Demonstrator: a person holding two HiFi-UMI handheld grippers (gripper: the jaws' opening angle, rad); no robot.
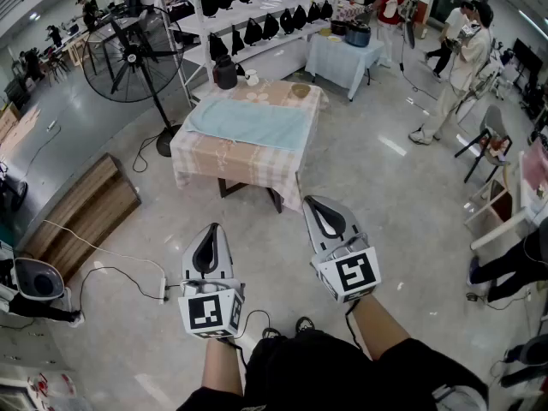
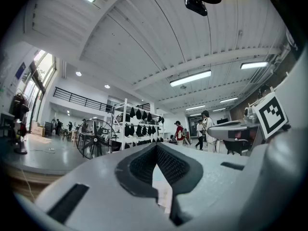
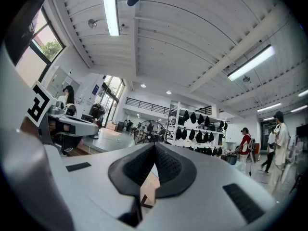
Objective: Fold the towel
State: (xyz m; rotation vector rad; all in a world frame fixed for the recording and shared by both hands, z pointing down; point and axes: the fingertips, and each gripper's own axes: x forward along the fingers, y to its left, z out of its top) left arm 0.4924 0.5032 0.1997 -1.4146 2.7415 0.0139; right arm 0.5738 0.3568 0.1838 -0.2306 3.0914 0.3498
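Pale blue cloth is your work piece. The towel [image 1: 248, 124] lies spread flat on the cloth-covered table [image 1: 218, 168], well ahead of both sets of fingertips and roughly centred between them. It is untouched and no fold has been made.

You carry the left gripper [image 1: 211, 229] and the right gripper [image 1: 309, 202] level in front of your waist, side by side and aimed at the table. The fingers [image 2: 142, 166] of each are pressed together at the tips with nothing between them, as both gripper views show. In my judgement this is a carrying posture for the approach, since nothing lies within reach to grip. You will need to open the jaws before they meet a towel edge.

Containers stand along the table's far edge, beyond the towel and farthest from your fingers:
- a dark kettle [image 1: 225, 73]
- a small white cup [image 1: 252, 79] just beside the kettle
- a shallow bowl [image 1: 300, 90] further right

Their contents cannot be made out. A shelving rack [image 1: 282, 45] behind the table holds black bags. A floor fan [image 1: 130, 54] stands ahead and to the left of your left fingertips.
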